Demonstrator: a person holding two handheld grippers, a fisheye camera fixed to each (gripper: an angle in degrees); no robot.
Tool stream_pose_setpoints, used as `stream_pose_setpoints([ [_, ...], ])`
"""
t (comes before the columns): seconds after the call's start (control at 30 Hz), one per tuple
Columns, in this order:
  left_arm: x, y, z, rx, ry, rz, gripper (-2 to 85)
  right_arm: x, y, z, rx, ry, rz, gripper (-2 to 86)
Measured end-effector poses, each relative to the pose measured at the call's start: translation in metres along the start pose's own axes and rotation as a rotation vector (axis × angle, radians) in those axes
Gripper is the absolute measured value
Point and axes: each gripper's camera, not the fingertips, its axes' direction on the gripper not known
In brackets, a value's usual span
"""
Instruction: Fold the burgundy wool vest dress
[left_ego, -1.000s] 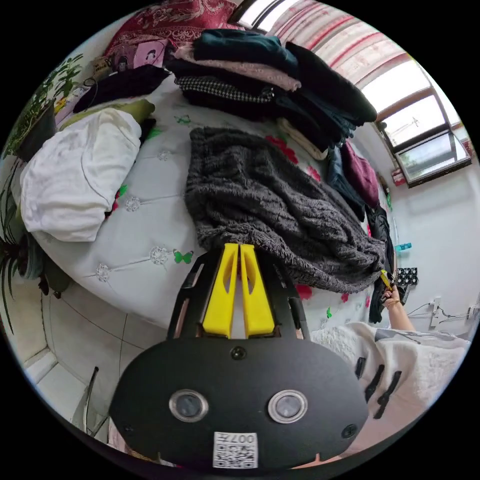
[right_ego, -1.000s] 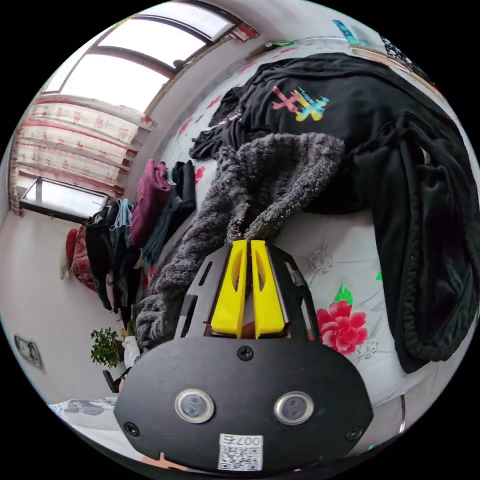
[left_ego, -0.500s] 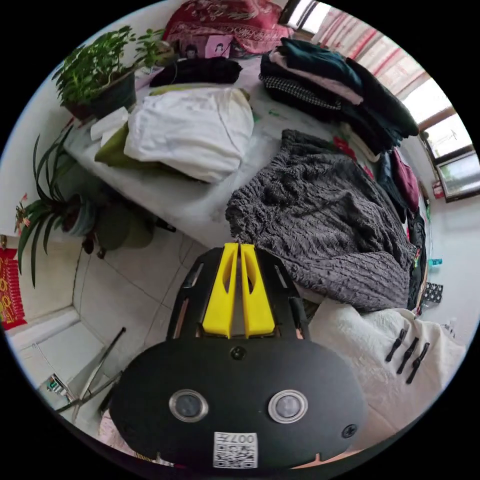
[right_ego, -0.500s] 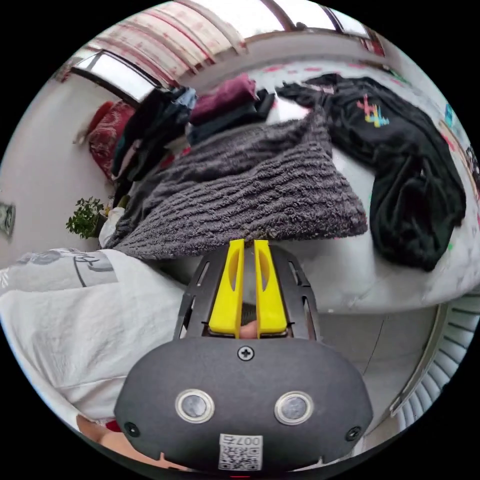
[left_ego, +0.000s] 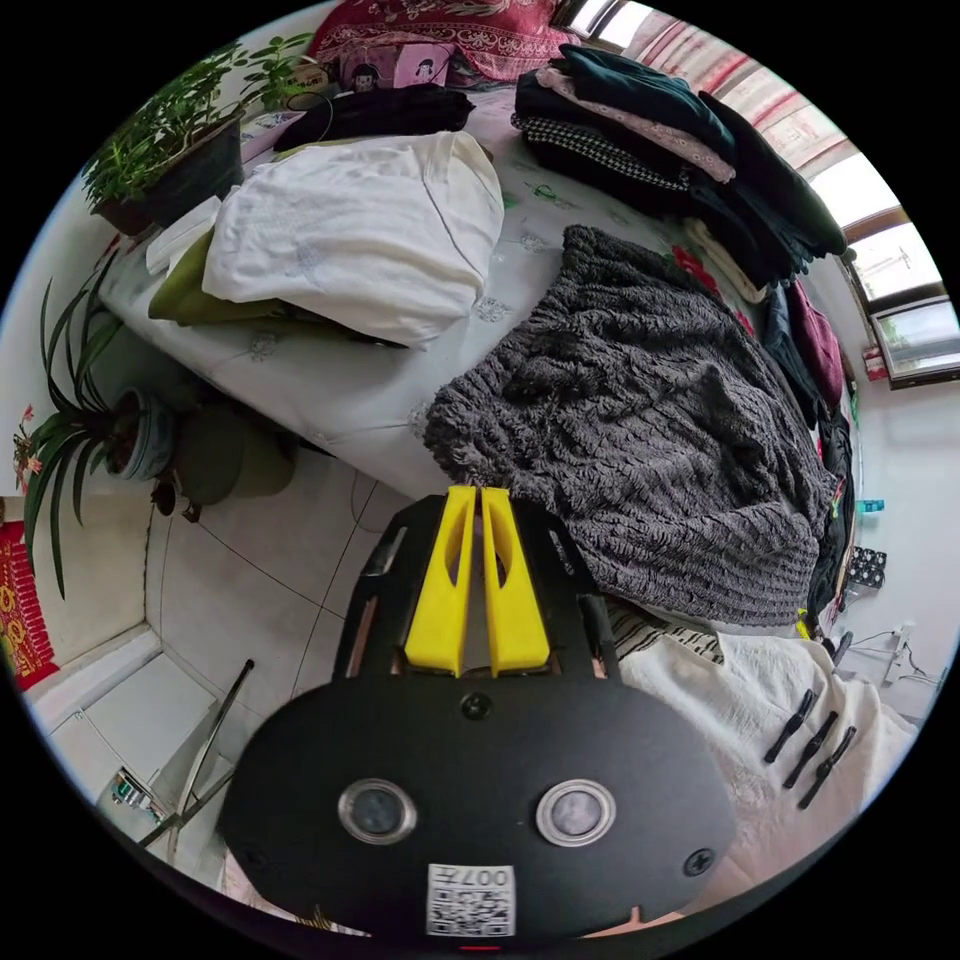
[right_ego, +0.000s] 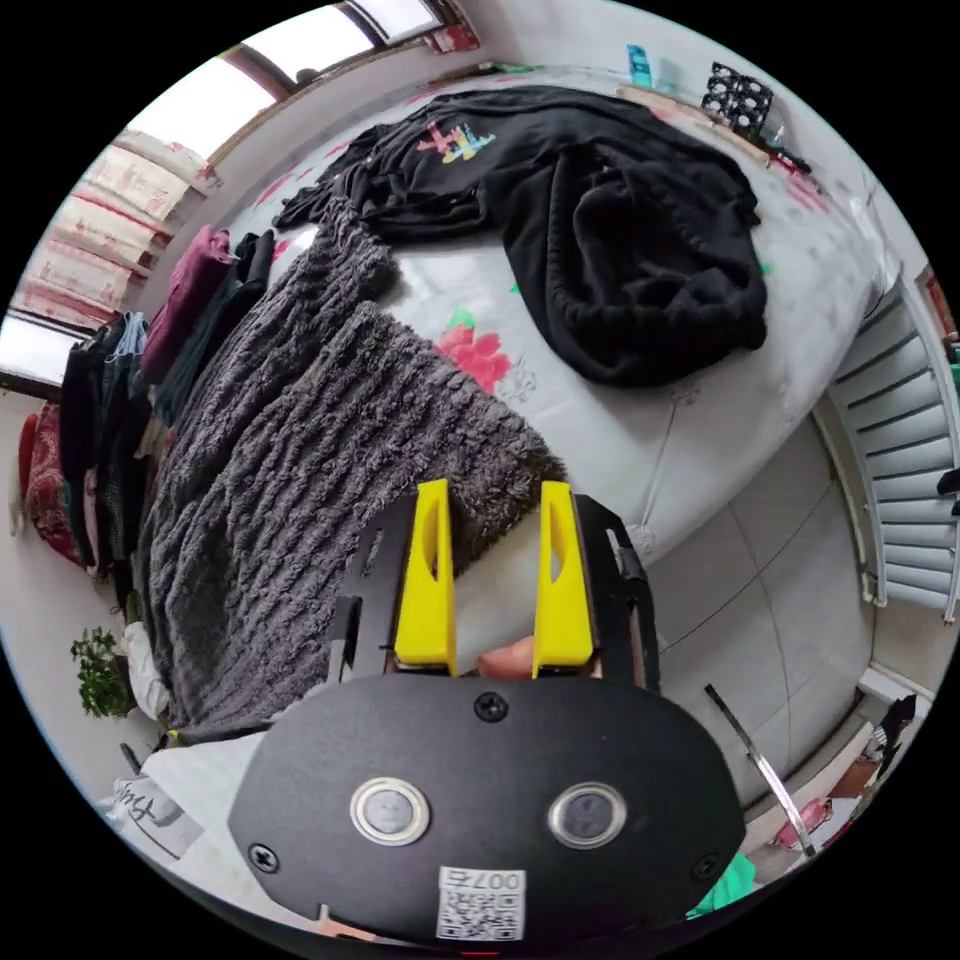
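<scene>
Left gripper closed, right gripper spread

In the left gripper view the left gripper (left_ego: 477, 492) shows its two yellow jaws side by side with only a thin slit between them, tips nearly meeting, gripping nothing that can be seen. In the right gripper view the right gripper (right_ego: 491, 487) has its yellow jaws parallel and well apart, with a clear gap between them and nothing pressed in it. A fingertip (right_ego: 510, 657) of the person shows at the base of that gap, just above the black housing. A cream sleeve (left_ego: 770, 710) of the person lies beside the left gripper's housing.
</scene>
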Motion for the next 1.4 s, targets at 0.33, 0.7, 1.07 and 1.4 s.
stream_pose_setpoints([
  [0.33,0.028,-0.015,0.033,-0.114,0.02,0.082,-0.9,0.011,0.0,-0.061,0.083,0.18,-0.073,2.2],
  [0.7,0.049,-0.052,0.017,-0.024,-0.034,0.016,-0.4,-0.038,-0.023,-0.047,0.151,0.126,-0.027,5.9],
  [1.07,0.21,-0.285,0.033,0.132,-0.012,0.254,6.7,-0.251,-0.157,0.018,0.097,-0.074,-0.393,9.0],
  [1.4,0.358,-0.54,0.137,-0.011,-0.049,0.407,8.9,-0.412,-0.324,0.116,0.0,0.032,-0.501,10.7],
])
